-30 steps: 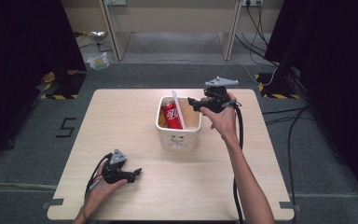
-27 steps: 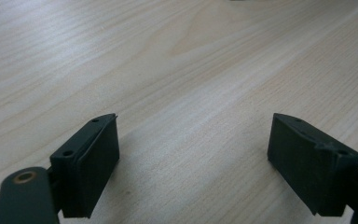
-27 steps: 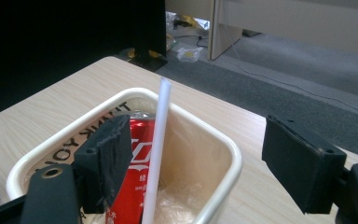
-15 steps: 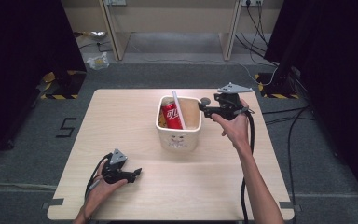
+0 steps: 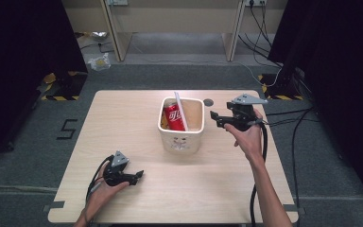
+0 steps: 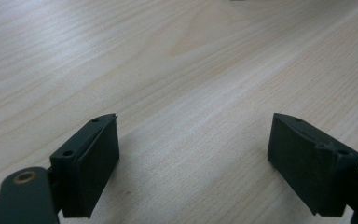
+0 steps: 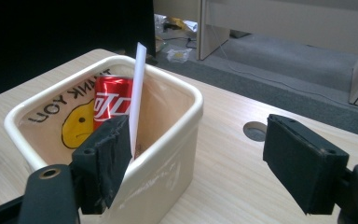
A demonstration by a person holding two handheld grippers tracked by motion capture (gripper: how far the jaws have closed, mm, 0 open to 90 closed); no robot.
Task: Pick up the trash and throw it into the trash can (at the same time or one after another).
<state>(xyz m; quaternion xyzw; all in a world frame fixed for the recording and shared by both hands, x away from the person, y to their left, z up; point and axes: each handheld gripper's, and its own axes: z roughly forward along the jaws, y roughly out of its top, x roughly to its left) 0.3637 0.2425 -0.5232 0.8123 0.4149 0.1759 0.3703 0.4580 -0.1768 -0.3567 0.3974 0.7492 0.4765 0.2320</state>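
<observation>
Right gripper (image 5: 216,118) held wide open and empty beside the cream bin (image 5: 181,138), red can (image 5: 173,117) inside; left gripper (image 5: 138,176) likewise open.

Black hand-held gripper (image 5: 216,118) w/ grey triangular plate, black cable, bare forearms

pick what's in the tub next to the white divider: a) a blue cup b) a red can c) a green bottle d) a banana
b: a red can stands in the cream tub right beside the white divider; the right gripper view shows it too, with white lettering on it.
</observation>
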